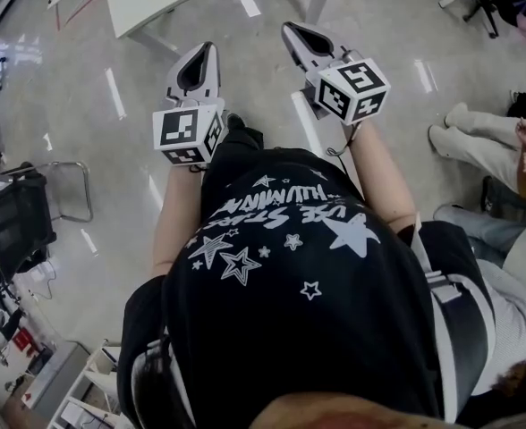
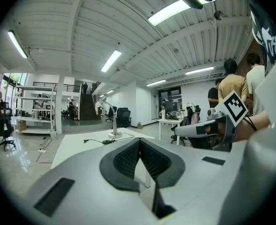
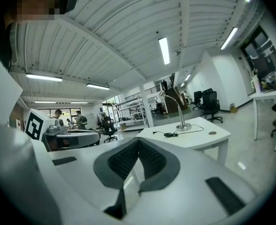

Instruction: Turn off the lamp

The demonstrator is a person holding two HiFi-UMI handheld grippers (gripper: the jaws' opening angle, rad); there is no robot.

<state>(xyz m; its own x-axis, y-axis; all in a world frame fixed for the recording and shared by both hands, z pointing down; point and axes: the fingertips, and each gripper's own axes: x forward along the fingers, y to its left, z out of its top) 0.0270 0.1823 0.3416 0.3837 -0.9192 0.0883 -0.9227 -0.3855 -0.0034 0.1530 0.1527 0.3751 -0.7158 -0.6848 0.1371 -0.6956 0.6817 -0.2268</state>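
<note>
- Left gripper: clenched shut, nothing between its jaws.
- Lamp: stands on the white table, at 11 o'clock past the left jaws and 1 o'clock past the right jaws, well apart from both.
- Right gripper: clenched shut, empty.

Slim silver metal desk lamp stands upright on white table, right of centre; black cord trails left from round base.
</note>
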